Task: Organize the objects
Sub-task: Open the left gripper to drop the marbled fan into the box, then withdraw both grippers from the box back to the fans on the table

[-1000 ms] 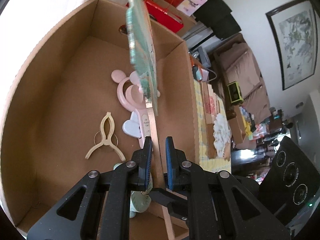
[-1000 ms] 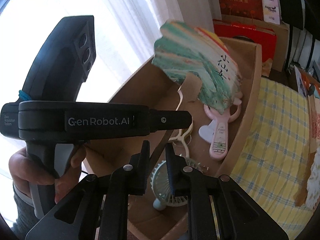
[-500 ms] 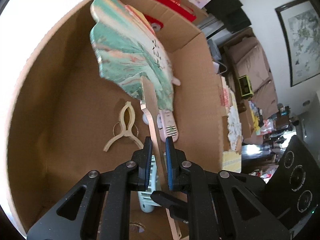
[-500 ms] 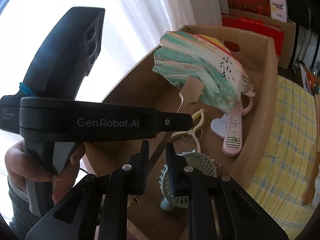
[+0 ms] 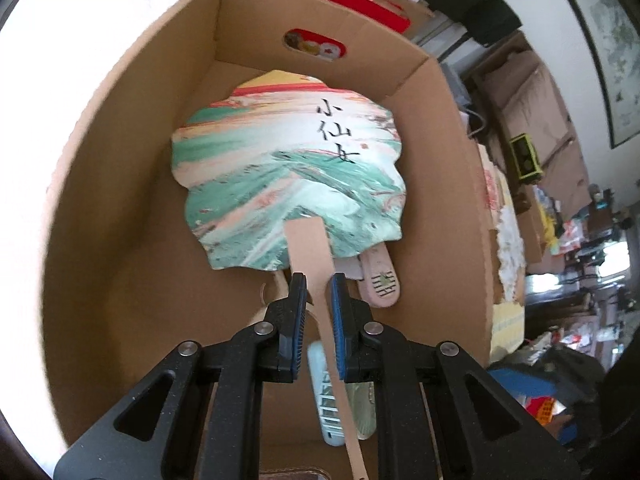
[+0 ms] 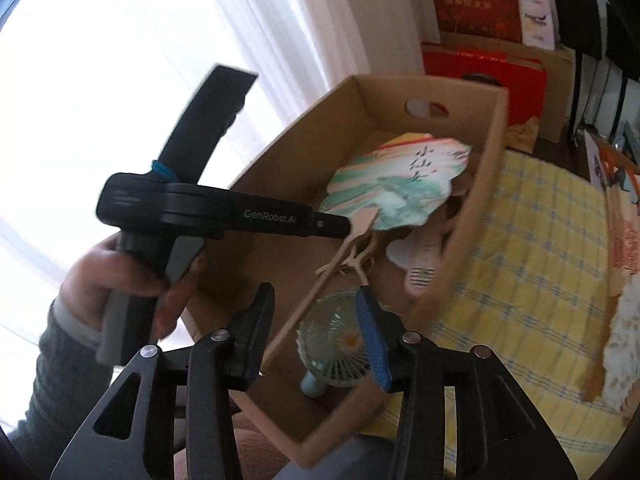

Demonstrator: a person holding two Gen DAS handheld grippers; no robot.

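The box (image 5: 120,208) is plain brown cardboard, dull and a bit rough. The fan (image 5: 288,160) looks like smooth painted paper on a flat pale wood stick (image 5: 316,264). Each tool (image 5: 316,296) (image 6: 316,320) is dull black plastic with shiny metal pins. The small fan (image 6: 340,344) is smooth plastic. The yellow checked cloth (image 6: 520,280) looks soft.

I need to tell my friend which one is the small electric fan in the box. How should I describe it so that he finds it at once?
Look into the open cardboard box on the yellow checked cloth. At its near end, below the big painted paper fan, stands the small electric fan. It alone is pale mint green, with a round wire grille and a daisy at the centre.
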